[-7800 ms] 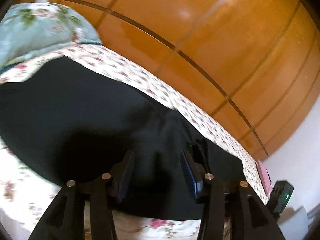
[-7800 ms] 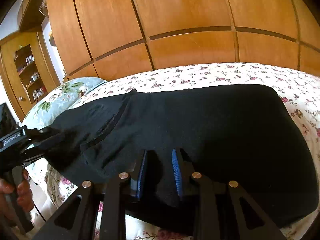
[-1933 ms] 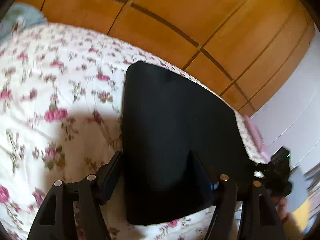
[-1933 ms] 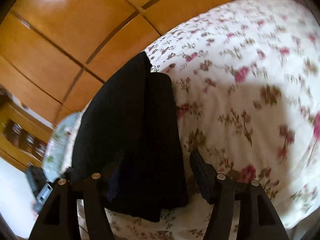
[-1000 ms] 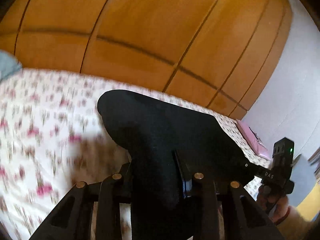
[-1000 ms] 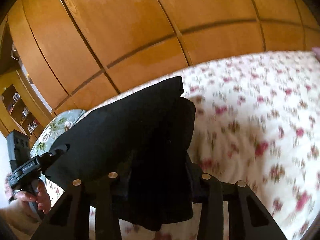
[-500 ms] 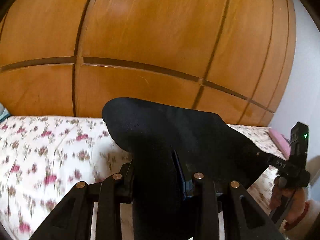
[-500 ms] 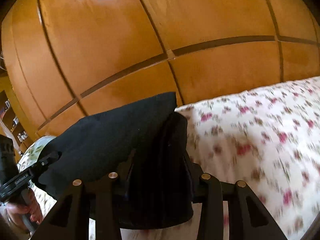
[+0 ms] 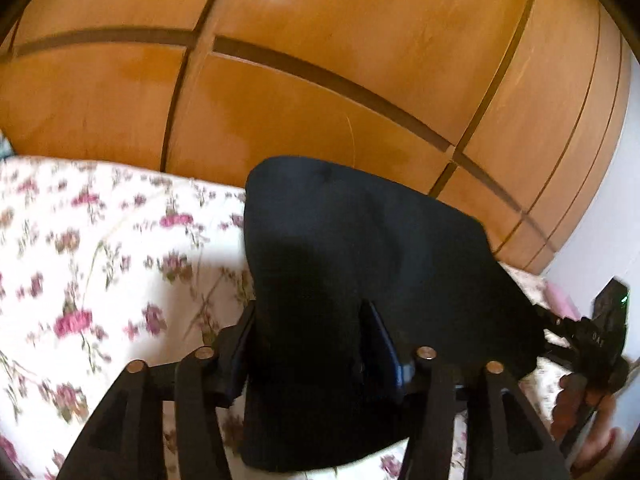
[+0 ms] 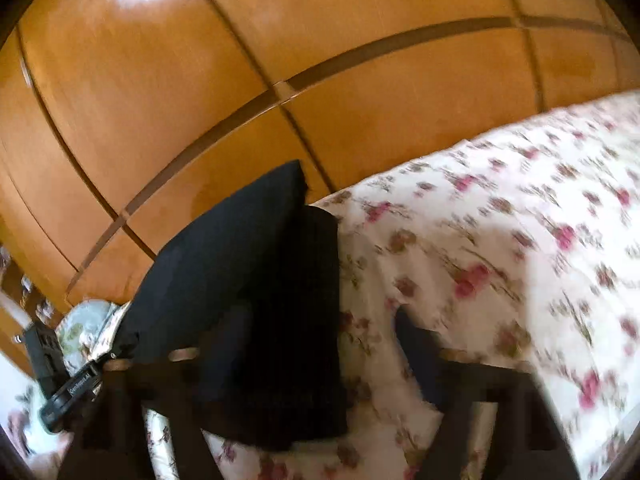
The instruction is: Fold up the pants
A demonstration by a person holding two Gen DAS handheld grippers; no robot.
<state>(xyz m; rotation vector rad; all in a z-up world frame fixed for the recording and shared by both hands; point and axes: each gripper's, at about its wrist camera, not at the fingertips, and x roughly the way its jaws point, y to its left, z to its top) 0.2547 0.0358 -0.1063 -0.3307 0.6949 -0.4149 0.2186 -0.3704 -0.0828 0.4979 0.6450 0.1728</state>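
Note:
The black pants (image 9: 360, 256) are folded into a compact bundle on the floral bedsheet (image 9: 88, 248). My left gripper (image 9: 308, 328) has its jaws spread around the near end of the bundle, with fabric filling the gap. In the right wrist view the pants (image 10: 256, 264) lie to the left, and my right gripper (image 10: 324, 340) is open wide, its left finger against the fabric and its right finger (image 10: 420, 356) over bare sheet. The right gripper also shows at the far right of the left wrist view (image 9: 592, 340).
A wooden wardrobe (image 9: 320, 80) stands behind the bed. A floral pillow (image 10: 84, 324) lies at the far left of the right wrist view. The left gripper's body (image 10: 68, 376) shows there too. A pink object (image 9: 560, 300) lies near the bed's right edge.
Both grippers were shut on the lifted bundle a moment ago. Now the bundle is lower on the sheet, both sets of jaws have spread apart, and the right one has let go.

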